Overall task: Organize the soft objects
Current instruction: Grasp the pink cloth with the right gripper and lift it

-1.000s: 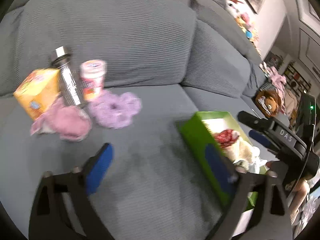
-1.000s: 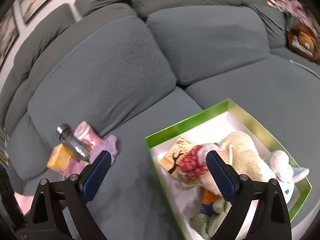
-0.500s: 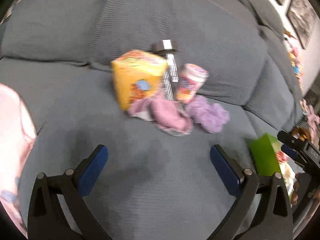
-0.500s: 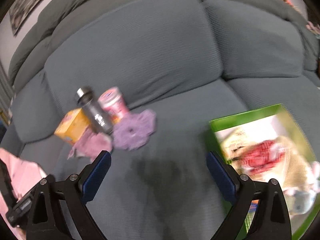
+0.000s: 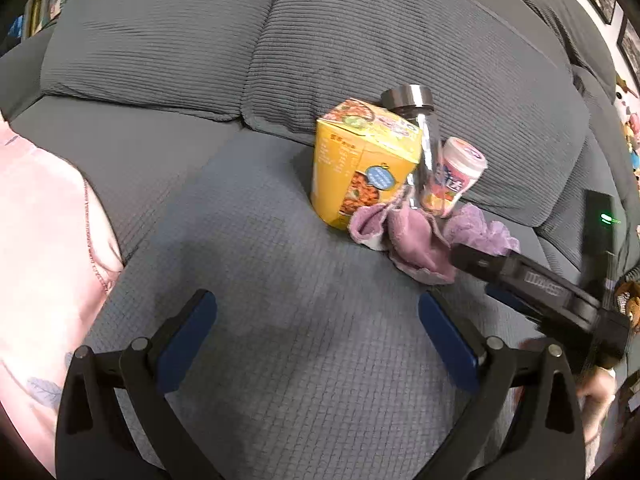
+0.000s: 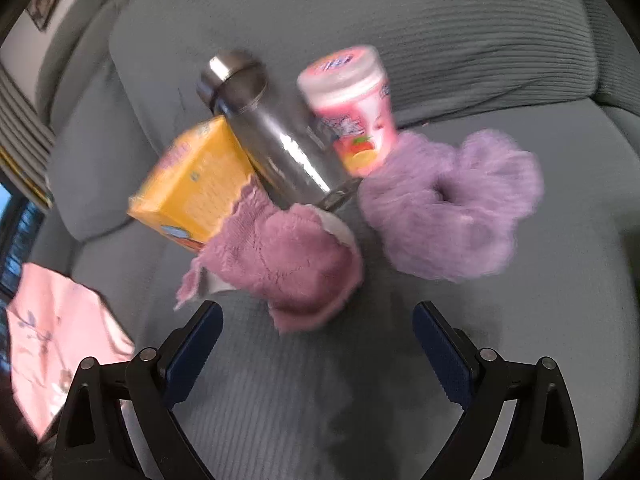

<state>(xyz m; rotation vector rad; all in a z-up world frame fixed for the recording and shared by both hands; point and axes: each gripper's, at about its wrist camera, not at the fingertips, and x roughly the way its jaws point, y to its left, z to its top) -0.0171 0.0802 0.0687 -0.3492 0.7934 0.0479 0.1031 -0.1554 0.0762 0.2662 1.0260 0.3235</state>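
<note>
A pink knitted sock [image 6: 288,256] lies crumpled on the grey sofa seat, just beyond my open right gripper [image 6: 316,344]. A fluffy purple scrunchie [image 6: 452,208] sits to the sock's right. In the left wrist view the same pink knitted sock [image 5: 412,240] and purple scrunchie [image 5: 484,232] lie at the right, partly covered by the right gripper's black body [image 5: 536,284]. My left gripper [image 5: 320,332] stands open over bare seat, well short of the pile. Neither gripper holds anything.
Behind the soft things stand a yellow box [image 5: 360,164], a leaning steel bottle [image 6: 276,140] and a pink-lidded cup [image 6: 352,108]. Grey back cushions [image 5: 240,40] rise behind. A pink cloth [image 5: 44,260] lies at the left.
Both views have swung left, off the green box of plush toys. The right gripper has come close to the pink sock and scrunchie; the left has stayed open over the seat.
</note>
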